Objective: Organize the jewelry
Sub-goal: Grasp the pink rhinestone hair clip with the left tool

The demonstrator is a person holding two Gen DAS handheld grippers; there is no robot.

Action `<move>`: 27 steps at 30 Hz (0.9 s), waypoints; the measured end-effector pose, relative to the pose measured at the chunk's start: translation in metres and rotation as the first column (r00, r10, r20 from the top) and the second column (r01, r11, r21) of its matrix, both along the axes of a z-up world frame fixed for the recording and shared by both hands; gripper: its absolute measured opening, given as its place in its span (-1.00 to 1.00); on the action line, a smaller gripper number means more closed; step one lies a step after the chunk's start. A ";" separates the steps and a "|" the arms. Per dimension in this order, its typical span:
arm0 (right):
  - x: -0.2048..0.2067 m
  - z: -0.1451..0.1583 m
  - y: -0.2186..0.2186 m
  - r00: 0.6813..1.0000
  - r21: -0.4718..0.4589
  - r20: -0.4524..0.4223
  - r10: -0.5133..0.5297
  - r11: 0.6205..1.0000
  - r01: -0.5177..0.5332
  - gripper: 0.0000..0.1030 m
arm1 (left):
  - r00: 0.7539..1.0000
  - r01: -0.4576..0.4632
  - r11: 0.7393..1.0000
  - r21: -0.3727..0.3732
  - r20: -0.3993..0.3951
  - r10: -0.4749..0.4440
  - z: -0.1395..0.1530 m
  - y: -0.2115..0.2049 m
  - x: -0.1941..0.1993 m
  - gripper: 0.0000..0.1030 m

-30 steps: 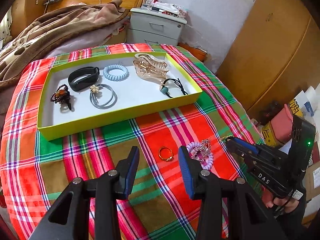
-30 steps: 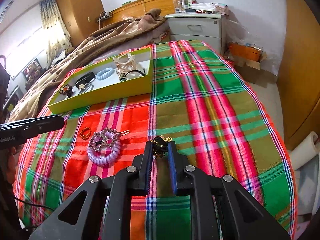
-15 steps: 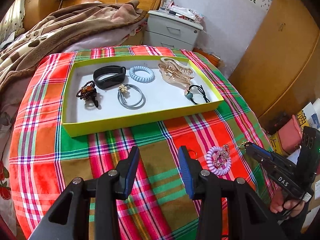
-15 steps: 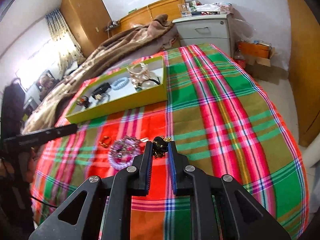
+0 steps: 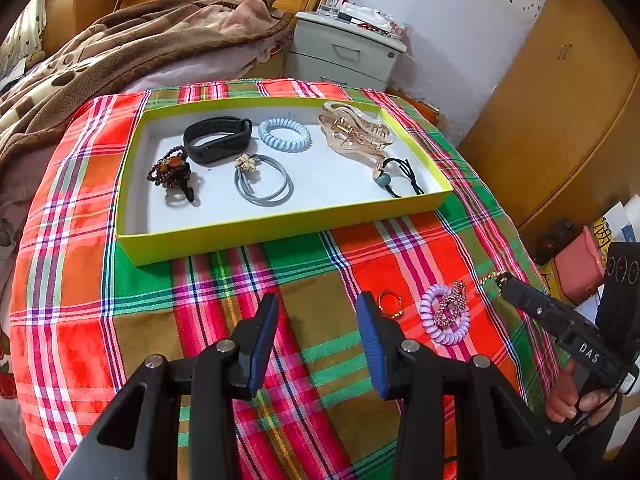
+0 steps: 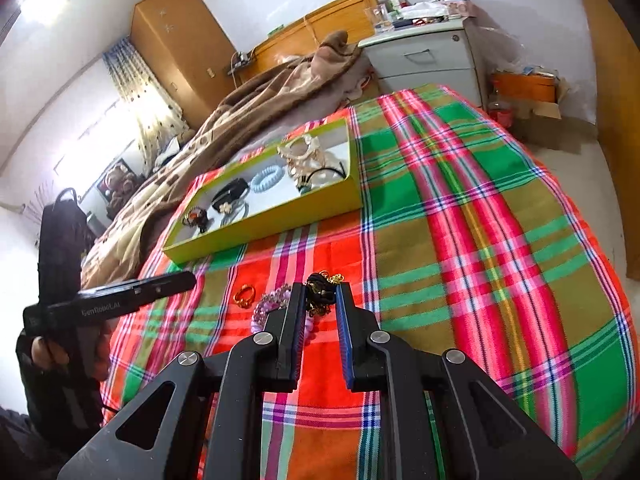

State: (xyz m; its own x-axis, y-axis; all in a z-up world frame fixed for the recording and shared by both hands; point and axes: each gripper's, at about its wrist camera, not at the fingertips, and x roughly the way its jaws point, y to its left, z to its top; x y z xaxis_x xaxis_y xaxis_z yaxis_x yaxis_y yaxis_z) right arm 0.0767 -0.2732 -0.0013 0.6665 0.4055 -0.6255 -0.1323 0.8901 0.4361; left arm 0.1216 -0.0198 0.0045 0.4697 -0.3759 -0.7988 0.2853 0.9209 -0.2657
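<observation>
A yellow-green tray (image 5: 280, 227) (image 6: 280, 216) on the plaid cloth holds a black band (image 5: 218, 140), a blue coil tie (image 5: 284, 135), a grey tie (image 5: 264, 180), a bead piece (image 5: 170, 170), a clear claw clip (image 5: 354, 132) and a black cord (image 5: 400, 178). On the cloth lie a gold ring (image 5: 390, 303) (image 6: 245, 295) and a purple coil tie with a rhinestone clip (image 5: 446, 314) (image 6: 272, 304). My left gripper (image 5: 316, 340) is open and empty above the cloth, left of the ring. My right gripper (image 6: 319, 300) is shut on a black and gold chain piece (image 6: 320, 290), lifted above the cloth.
A brown blanket (image 5: 120, 48) lies on the bed behind the table. A grey nightstand (image 5: 344, 52) stands at the back, wooden wardrobe doors (image 5: 560, 100) at the right. The right gripper's body (image 5: 568, 332) shows at the table's right edge.
The right gripper has lifted the chain piece off the cloth and tilted toward the tray. The left gripper has drawn back and shifted left, staying open.
</observation>
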 end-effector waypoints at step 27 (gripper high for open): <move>-0.010 -0.009 -0.025 0.999 0.053 0.005 -0.050 0.997 0.049 -0.69 | 0.934 0.345 0.925 0.161 0.034 -0.355 0.001 -0.108 -0.022 -0.18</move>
State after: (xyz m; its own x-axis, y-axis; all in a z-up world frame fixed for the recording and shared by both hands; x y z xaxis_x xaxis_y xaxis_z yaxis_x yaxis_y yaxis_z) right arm 0.0668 -0.2986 -0.0107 0.6901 0.4043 -0.6003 -0.0914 0.8715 0.4819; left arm 0.0998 -0.1275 0.0057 0.3800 -0.4034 -0.8324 0.6079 0.7872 -0.1040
